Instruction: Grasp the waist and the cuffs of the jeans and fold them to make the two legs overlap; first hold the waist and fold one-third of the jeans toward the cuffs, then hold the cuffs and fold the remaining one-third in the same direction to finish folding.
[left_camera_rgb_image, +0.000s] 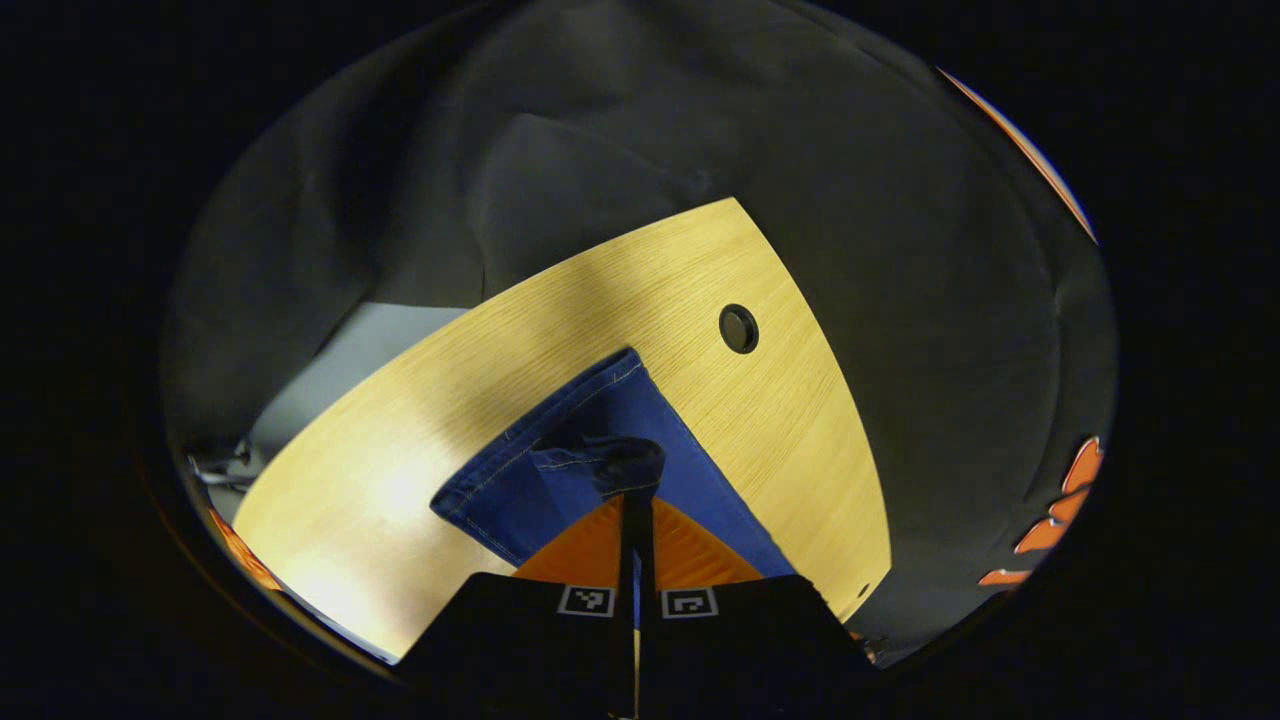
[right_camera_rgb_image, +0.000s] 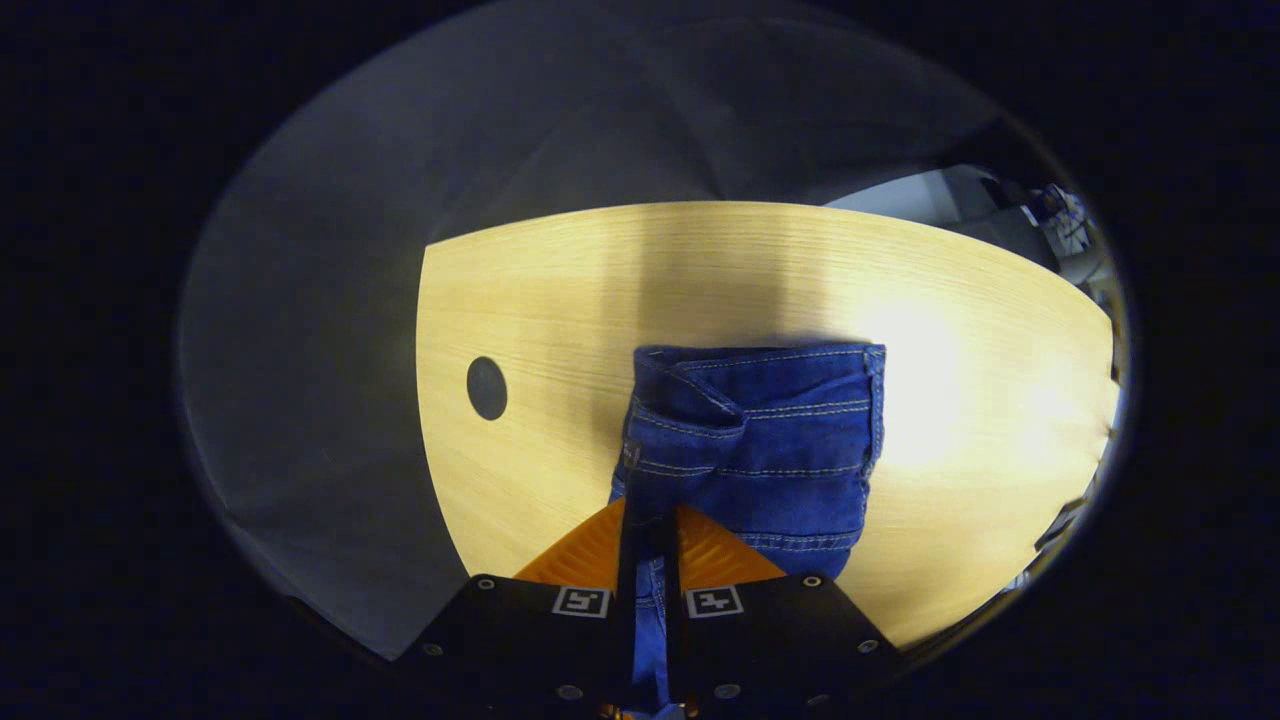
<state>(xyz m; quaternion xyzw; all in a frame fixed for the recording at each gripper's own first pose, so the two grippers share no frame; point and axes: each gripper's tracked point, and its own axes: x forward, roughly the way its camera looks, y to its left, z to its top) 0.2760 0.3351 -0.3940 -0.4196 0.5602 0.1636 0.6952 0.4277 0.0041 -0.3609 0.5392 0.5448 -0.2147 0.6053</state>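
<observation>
Blue jeans (left_camera_rgb_image: 590, 440) lie on the wooden table (left_camera_rgb_image: 440, 400), and their cuff end with its stitched hem stretches away from me in the left gripper view. My left gripper (left_camera_rgb_image: 637, 500) is shut on a bunched fold of that denim. In the right gripper view the jeans (right_camera_rgb_image: 770, 440) appear as a folded bundle with yellow seams, waist area uppermost. My right gripper (right_camera_rgb_image: 648, 520) is shut on the near left edge of the bundle, and cloth runs down between its fingers.
The table (right_camera_rgb_image: 560, 300) has a round cable hole (left_camera_rgb_image: 738, 328), also visible as the hole (right_camera_rgb_image: 487, 388) left of the jeans. Dark cloth walls surround the table. A strip of grey floor (left_camera_rgb_image: 340, 350) lies beyond the table's left edge.
</observation>
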